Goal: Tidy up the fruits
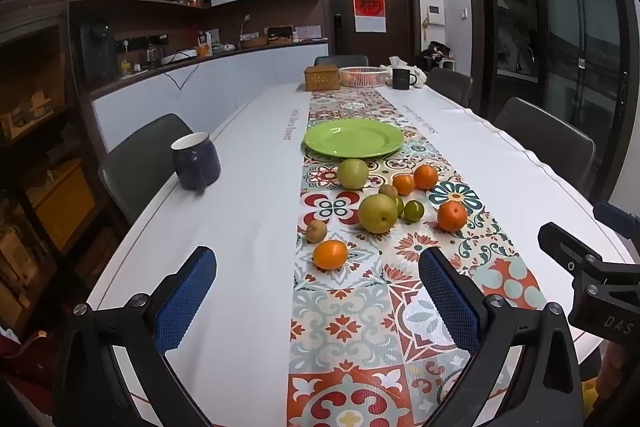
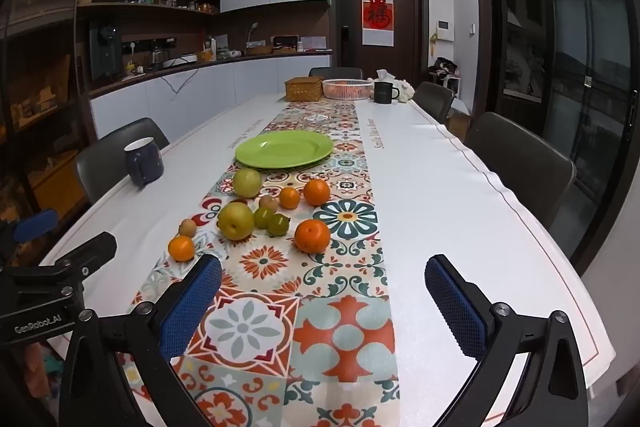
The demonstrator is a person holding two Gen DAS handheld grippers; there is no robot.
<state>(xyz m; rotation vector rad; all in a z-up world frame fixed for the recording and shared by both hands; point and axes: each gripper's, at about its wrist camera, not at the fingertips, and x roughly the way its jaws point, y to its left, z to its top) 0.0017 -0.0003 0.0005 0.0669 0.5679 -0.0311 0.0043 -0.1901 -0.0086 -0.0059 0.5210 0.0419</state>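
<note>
Several fruits lie loose on the patterned table runner (image 1: pixel 352 311) in front of an empty green plate (image 1: pixel 354 138). They include two yellow-green pears (image 1: pixel 377 213) (image 1: pixel 352 173), several oranges such as the nearest one (image 1: pixel 330 254) and one at the right (image 1: pixel 452 215), small green fruits (image 1: pixel 413 211) and small brown fruits (image 1: pixel 316 230). My left gripper (image 1: pixel 318 269) is open and empty, just short of the nearest orange. My right gripper (image 2: pixel 324 277) is open and empty, short of the big orange (image 2: pixel 312 235); the plate (image 2: pixel 284 149) lies beyond.
A dark blue mug (image 1: pixel 196 160) stands near the table's left edge. At the far end stand a wicker box (image 1: pixel 321 77), a pink basket (image 1: pixel 362 75) and a black mug (image 1: pixel 402 78). Dark chairs (image 1: pixel 544 135) line both sides of the white table (image 1: pixel 240 227).
</note>
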